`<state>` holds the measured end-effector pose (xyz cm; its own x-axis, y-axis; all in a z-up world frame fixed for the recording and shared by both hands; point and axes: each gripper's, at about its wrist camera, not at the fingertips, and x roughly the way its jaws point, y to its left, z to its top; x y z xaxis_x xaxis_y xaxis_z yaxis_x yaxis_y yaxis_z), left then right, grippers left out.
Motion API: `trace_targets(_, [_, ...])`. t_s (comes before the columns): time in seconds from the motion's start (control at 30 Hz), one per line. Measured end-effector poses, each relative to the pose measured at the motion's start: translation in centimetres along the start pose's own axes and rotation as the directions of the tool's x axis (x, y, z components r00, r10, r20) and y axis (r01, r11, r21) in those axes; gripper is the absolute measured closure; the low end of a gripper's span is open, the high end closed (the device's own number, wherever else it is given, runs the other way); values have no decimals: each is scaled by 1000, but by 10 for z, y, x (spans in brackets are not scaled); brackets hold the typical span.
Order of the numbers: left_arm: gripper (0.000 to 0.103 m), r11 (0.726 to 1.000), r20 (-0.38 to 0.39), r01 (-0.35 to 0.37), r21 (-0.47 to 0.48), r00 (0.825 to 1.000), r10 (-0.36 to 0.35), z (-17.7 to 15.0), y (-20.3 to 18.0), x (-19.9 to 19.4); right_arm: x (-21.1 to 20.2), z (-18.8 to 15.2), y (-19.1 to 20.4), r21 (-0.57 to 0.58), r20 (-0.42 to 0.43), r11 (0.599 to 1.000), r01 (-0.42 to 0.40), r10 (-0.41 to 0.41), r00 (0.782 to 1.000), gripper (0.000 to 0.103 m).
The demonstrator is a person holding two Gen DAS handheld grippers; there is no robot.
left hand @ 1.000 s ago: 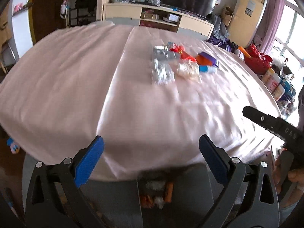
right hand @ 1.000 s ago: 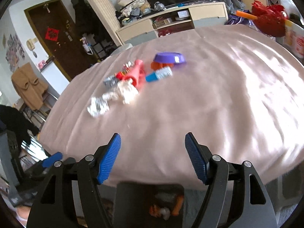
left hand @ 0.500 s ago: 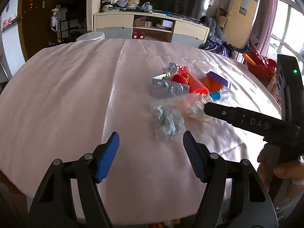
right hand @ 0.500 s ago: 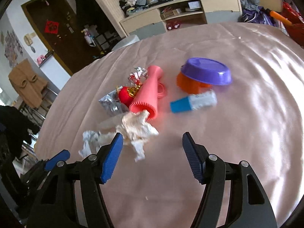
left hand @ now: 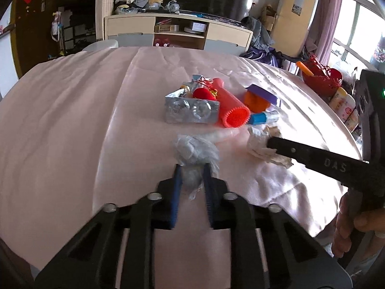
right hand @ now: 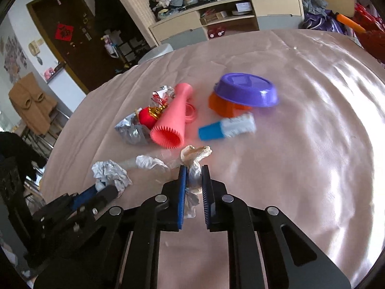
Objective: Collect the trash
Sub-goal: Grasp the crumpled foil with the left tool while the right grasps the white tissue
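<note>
Both claws are down at the near edge of the clutter on the pink-clothed counter point(left hand: 60, 125), and each has just been closing on a piece of rubbish. The left claw point(left hand: 191, 175) is clamped on a crumpled grey-white plastic wad point(left hand: 195, 151), which bulges out beyond its blue pads. The right claw point(right hand: 193, 178) is pinched on a crumpled paper tissue point(right hand: 196, 155), the loose end of which hangs down between the pads. Both wads look to be resting on the cloth, not yet lifted.

So the step in hand is the grasp itself: two bits of trash taken at once, one per claw. A third scrap, a clear wrapper point(right hand: 150, 161), lies between the two wads and is not held.

Just behind them sit things that do not look like rubbish: a pink ribbed cone point(right hand: 172, 125), a blue-capped tube point(right hand: 227, 127), a purple bowl point(right hand: 245, 92) on an orange piece, and a red ball point(right hand: 145, 116). A silver blister pack point(left hand: 191, 110) beside the cone may well be trash too.

The next move, I judge, calls for lifting both wads straight up, clear of the cone and the clear wrapper, then carrying them to a bin. No bin shows in either view, so where they go I cannot tell. The plastic is springy and the grip shallow; it could slip.
</note>
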<state>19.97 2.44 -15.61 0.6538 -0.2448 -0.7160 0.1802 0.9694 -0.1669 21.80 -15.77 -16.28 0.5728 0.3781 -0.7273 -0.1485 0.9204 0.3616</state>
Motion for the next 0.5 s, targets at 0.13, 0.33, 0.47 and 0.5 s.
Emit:
trace_targets(0.13, [96, 1000, -9, 5, -13, 1000, -5, -7, -4, -14, -24, -12, -8, 3, 14, 1000, 1, -2, 1000, 89])
trace_targets(0.33, [100, 999, -15, 15, -42, 1000, -16, -27, -11, -46, -63, -36, -7, -36, 35, 999, 10, -9, 999, 89])
trace_targets(0.47, [100, 998, -16, 22, -58, 1000, -23, -42, -17, -68, -84, -60, -8, -58, 28, 998, 0, 1, 1000, 89])
trace_targets(0.5, [100, 998, -17, 26, -62, 1000, -27, -48, -18, -75, -88, -65, -8, -62, 26, 998, 0, 2, 1000, 89])
